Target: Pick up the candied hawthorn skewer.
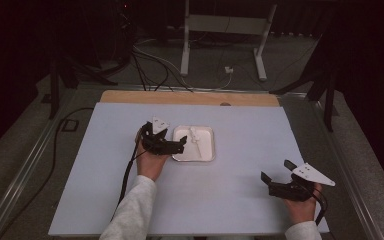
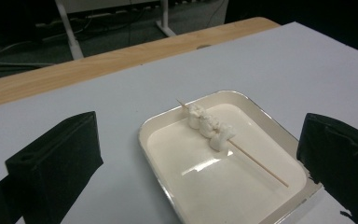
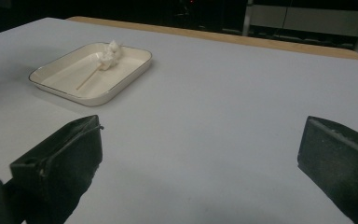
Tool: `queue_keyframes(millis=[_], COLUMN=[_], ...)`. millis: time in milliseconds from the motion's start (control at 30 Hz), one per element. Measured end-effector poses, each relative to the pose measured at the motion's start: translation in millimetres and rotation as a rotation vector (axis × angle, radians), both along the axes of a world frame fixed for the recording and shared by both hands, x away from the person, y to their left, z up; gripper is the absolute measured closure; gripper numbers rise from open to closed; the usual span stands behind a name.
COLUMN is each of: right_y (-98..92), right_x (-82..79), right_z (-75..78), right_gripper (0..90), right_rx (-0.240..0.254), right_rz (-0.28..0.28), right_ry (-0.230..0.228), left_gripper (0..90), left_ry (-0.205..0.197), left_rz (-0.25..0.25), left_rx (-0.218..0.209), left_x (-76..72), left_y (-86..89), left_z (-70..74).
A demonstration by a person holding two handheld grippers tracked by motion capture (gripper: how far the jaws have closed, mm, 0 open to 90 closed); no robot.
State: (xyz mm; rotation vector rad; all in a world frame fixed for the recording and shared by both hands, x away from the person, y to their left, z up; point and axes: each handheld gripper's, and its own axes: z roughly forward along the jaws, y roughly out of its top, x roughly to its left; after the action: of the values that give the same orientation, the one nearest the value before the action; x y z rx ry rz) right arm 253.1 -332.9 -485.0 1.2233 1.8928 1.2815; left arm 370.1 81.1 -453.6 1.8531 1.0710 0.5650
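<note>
Left hand-held gripper [image 1: 180,145] parked right at the left rim of a white rectangular tray [image 1: 207,155], jaws spread wide, nothing between them. Seen along those jaws in the left gripper view: tray [image 2: 168,205] sitting between the two black jaws, one jaw out over the pale blue table [image 2: 121,102] on the tray's left, the other at the tray's near right corner; can't tell whether that one actually touches the rim. In the tray: a skewer [image 2: 256,161] lying flat on the tray floor, running diagonally, with a few white marshmallow-looking lumps [image 2: 209,128] bunched up toward its pointed far end, bare stick over the rest of its length. Same tray [image 3: 46,74] far off at upper left in the right gripper view, white lumps [image 3: 109,52] at the far side, stick [image 3: 87,77] pointing back toward the camera. Right hand-held gripper [image 1: 275,176] well apart from all that, down near the front right corner of the table [image 1: 240,200], held in a hand [image 1: 300,205] and hovering low over bare tabletop. Jaws also wide open, empty. Tray roughly in the middle of the table from above, a strip of wooden board [image 1: 190,97] showing along the far edge. Cable [image 1: 127,172] trailing from the left hand-held gripper back along a grey sleeve [image 1: 132,210]. Dark room behind, white table legs [image 1: 185,45] and cords on the floor.
</note>
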Motion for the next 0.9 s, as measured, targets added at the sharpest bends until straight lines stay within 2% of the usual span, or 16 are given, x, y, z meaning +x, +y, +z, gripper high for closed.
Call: queue_keyframes(millis=[500,900], right_y=[0.7,0.8], right_x=[-0.4,-0.6], right_z=[-0.2,-0.5], right_gripper=[0.1,0.1], right_rx=[-0.006,-0.011], right_rz=[0.001,0.002], right_ry=[0.001,0.001], left_gripper=[0.6,0.6], left_ry=[0.052,0.09], left_rz=[-0.023,-0.031], left_rx=[0.035,0.047], left_x=[14.0,19.6], left_y=[-36.1,-52.9], left_z=[-18.6,-32.4])
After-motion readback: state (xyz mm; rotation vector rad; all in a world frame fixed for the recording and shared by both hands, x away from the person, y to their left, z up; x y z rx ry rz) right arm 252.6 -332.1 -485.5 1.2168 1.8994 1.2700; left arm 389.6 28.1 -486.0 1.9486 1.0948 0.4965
